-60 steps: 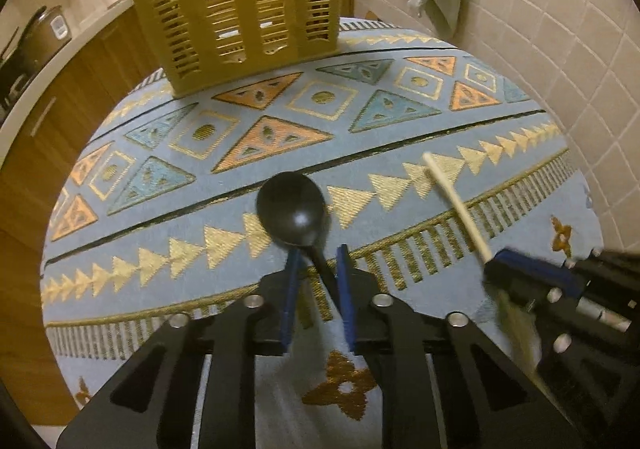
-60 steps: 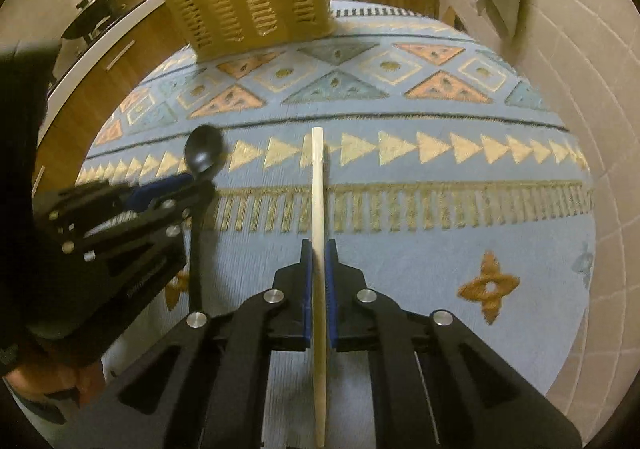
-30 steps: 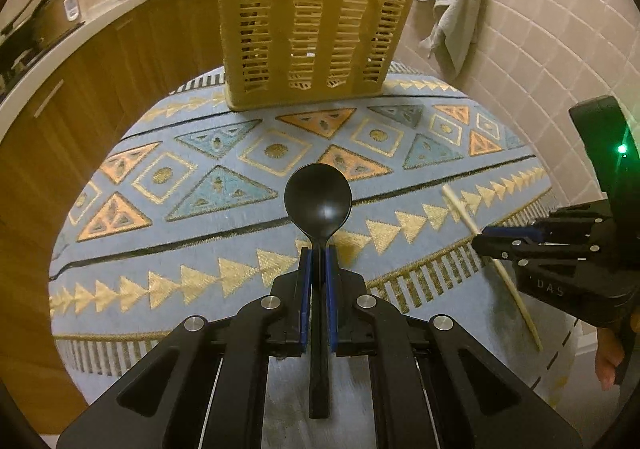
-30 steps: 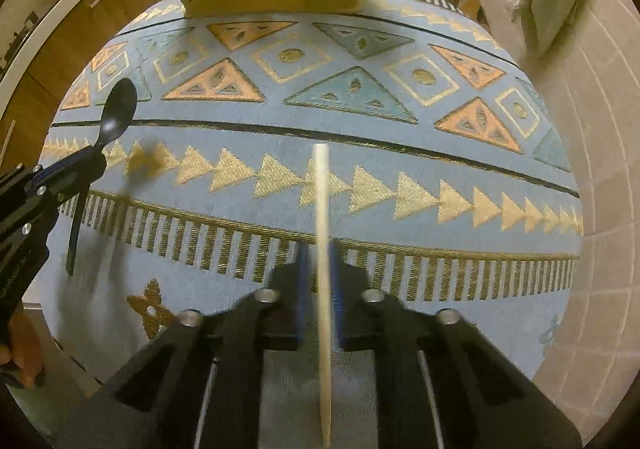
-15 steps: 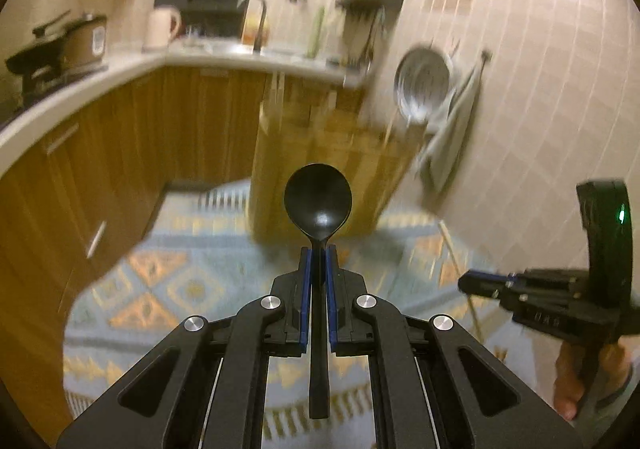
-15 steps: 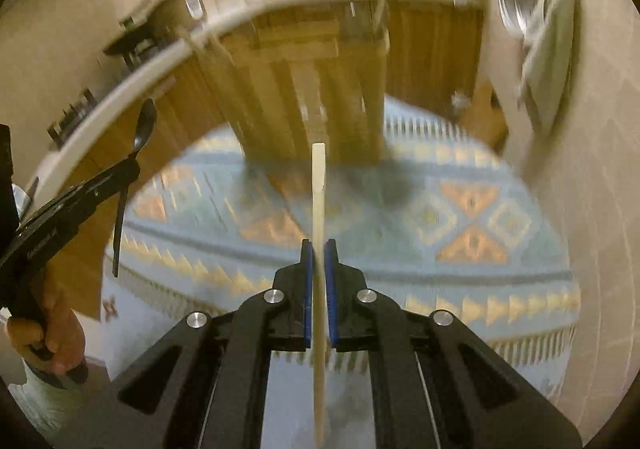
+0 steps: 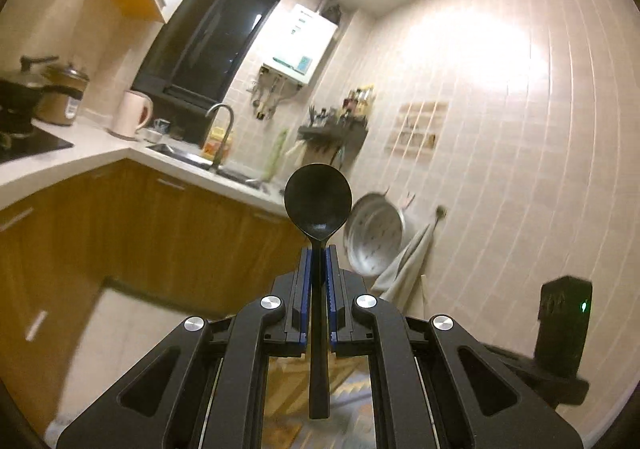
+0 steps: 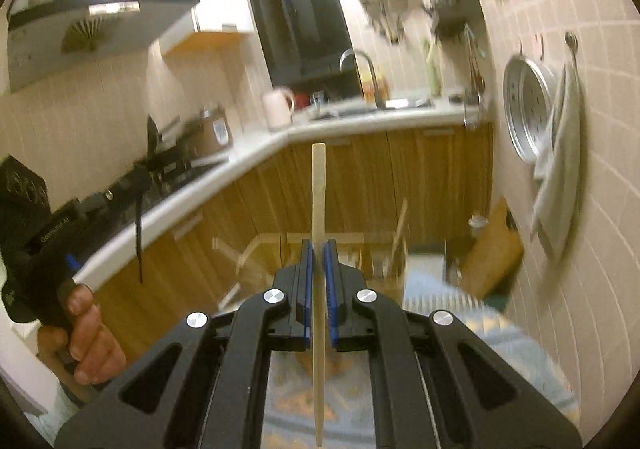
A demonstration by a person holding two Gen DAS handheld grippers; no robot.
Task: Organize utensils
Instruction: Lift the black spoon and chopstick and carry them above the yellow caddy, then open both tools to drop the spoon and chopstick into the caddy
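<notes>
We clamp left gripper (image 7: 319,251) on black spoon (image 7: 318,205) neck; bowl above fingertips, handle trailing back between jaws. Our right gripper (image 8: 319,245) pinches wooden chopstick (image 8: 319,193) mid-length, upright, tip above fingertips. Both raised off table.

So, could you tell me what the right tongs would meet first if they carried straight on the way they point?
Probably the wooden cabinet doors under the counter; nothing nearer shows beyond the chopstick tip, though depth is unclear.
</notes>
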